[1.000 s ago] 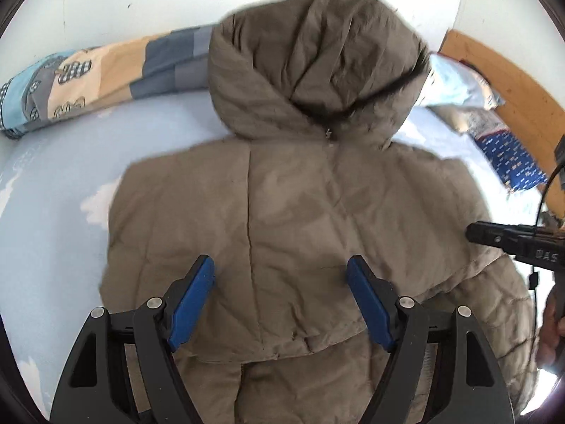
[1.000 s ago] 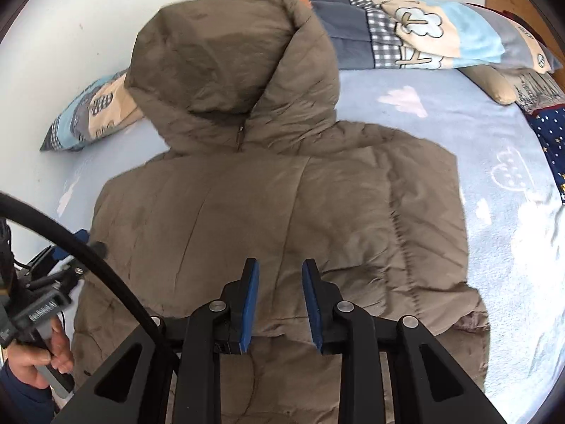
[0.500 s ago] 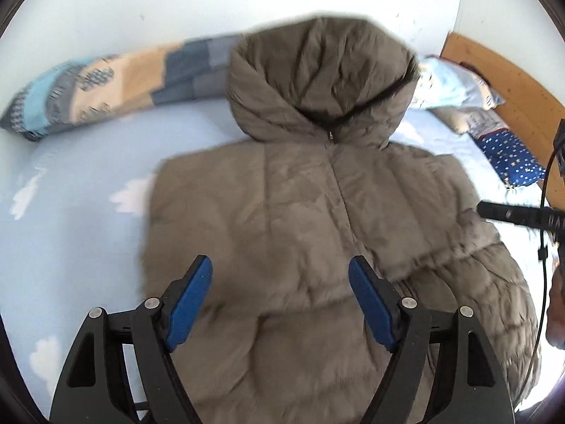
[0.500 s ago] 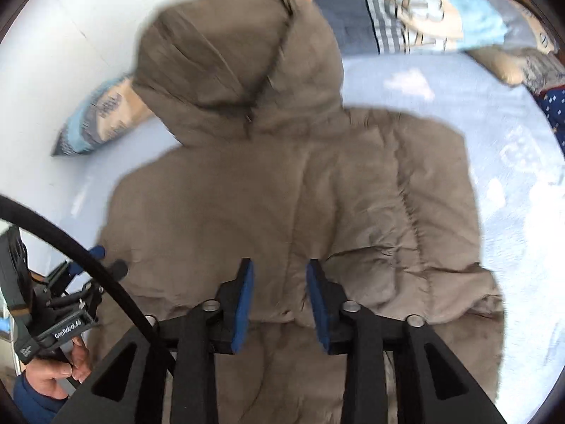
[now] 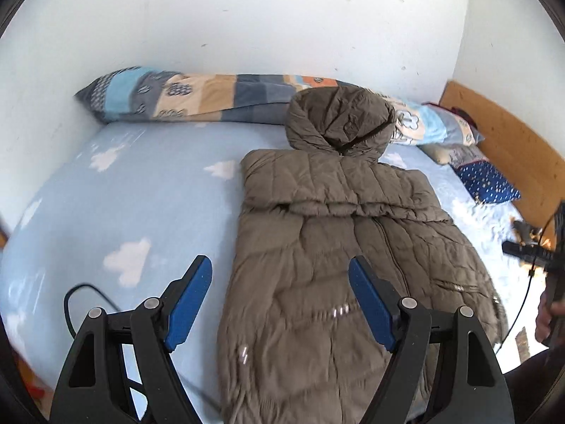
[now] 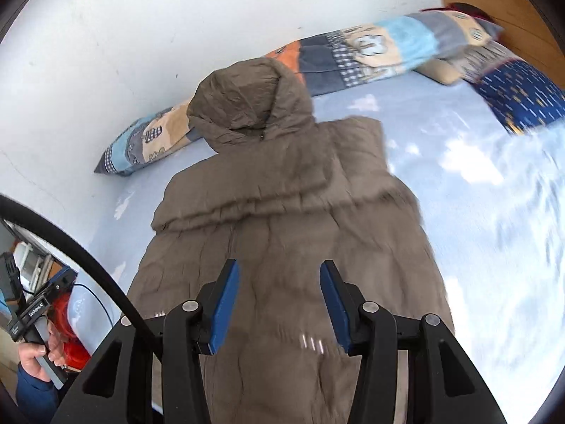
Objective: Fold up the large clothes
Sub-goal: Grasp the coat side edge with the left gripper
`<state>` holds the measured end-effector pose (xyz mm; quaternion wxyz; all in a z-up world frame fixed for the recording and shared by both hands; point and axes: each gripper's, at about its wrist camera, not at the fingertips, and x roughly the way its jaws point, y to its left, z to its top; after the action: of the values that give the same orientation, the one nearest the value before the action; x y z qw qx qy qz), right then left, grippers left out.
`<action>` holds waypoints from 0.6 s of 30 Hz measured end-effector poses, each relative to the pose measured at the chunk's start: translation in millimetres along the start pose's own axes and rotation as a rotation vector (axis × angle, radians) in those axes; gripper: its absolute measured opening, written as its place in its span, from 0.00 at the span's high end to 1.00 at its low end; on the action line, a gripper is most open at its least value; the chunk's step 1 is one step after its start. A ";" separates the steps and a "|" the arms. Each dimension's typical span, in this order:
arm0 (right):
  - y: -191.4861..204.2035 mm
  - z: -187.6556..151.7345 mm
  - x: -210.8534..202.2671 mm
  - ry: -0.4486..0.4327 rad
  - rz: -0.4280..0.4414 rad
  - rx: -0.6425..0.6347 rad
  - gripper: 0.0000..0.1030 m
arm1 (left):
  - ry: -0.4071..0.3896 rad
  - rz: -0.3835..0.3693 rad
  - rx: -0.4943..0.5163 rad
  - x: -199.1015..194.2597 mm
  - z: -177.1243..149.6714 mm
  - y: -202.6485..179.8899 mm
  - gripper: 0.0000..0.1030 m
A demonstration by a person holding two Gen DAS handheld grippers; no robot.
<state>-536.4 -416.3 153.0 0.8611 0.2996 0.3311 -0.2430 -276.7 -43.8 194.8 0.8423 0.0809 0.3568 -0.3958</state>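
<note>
Left wrist view first: off to the left of the left gripper [image 5: 279, 304] spreads the pale blue bed sheet [image 5: 141, 205] with its white cloud print, and far ahead a long patchwork pillow [image 5: 197, 95] runs along the white wall [image 5: 247, 17]. The left gripper's blue pads [image 5: 190, 300] stand wide apart and hold nothing — the left pad hangs over bare sheet, the right one over the coat. The olive-brown padded coat [image 5: 335, 247] lies flat on the bed ahead of and beneath this gripper, its hood [image 5: 339, 120] at the far end resting against the pillow, and a horizontal fold ridge crosses its upper body just below the hood. Further right sit a navy dotted cushion [image 5: 491, 183] and a wooden headboard [image 5: 501, 148], with the other handheld device and a hand at the right edge. In the right wrist view, the person's left hand [image 6: 39, 357] grips its handle at the lower left, beside a black cable [image 6: 81, 247]. The right gripper [image 6: 279, 307] hovers over the middle of the coat [image 6: 282, 212], its pads parted with only coat fabric seen between them, clamped on nothing. The hood [image 6: 247, 99] points away toward the wall, and to the right the sheet [image 6: 494, 212] is blurred.
</note>
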 end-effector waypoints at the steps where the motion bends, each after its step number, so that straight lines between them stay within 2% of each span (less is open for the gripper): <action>1: -7.1 -10.1 -9.8 0.000 -0.007 0.011 0.50 | -0.003 0.000 -0.017 -9.0 -6.5 5.7 0.23; 4: -31.5 -42.6 -36.1 -0.008 -0.033 0.058 0.48 | -0.004 0.029 -0.086 -31.0 -26.6 28.8 0.22; 9: -73.1 -77.4 -60.1 0.000 -0.062 0.174 0.47 | 0.098 0.013 -0.214 -29.5 -58.1 63.8 0.19; 10: -79.4 -81.9 -64.9 -0.005 -0.065 0.191 0.45 | 0.146 0.006 -0.234 -18.9 -65.1 70.1 0.19; 12: -96.8 -90.6 -71.7 -0.005 -0.084 0.241 0.31 | 0.203 -0.010 -0.254 -1.6 -75.0 74.6 0.19; 13: -103.9 -93.3 -72.4 -0.002 -0.088 0.266 0.29 | 0.244 -0.051 -0.269 12.8 -81.2 74.9 0.19; 16: -131.3 -103.7 -66.3 0.036 -0.080 0.386 0.28 | 0.339 -0.131 -0.342 53.4 -98.8 75.0 0.19; 18: -144.6 -110.5 -60.4 0.067 -0.069 0.443 0.28 | 0.387 -0.141 -0.356 74.0 -103.4 72.1 0.19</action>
<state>-712.6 -429.8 78.4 0.7539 0.4779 0.3083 -0.3289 -248.0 2.9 59.4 0.7298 -0.0196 0.5798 -0.3618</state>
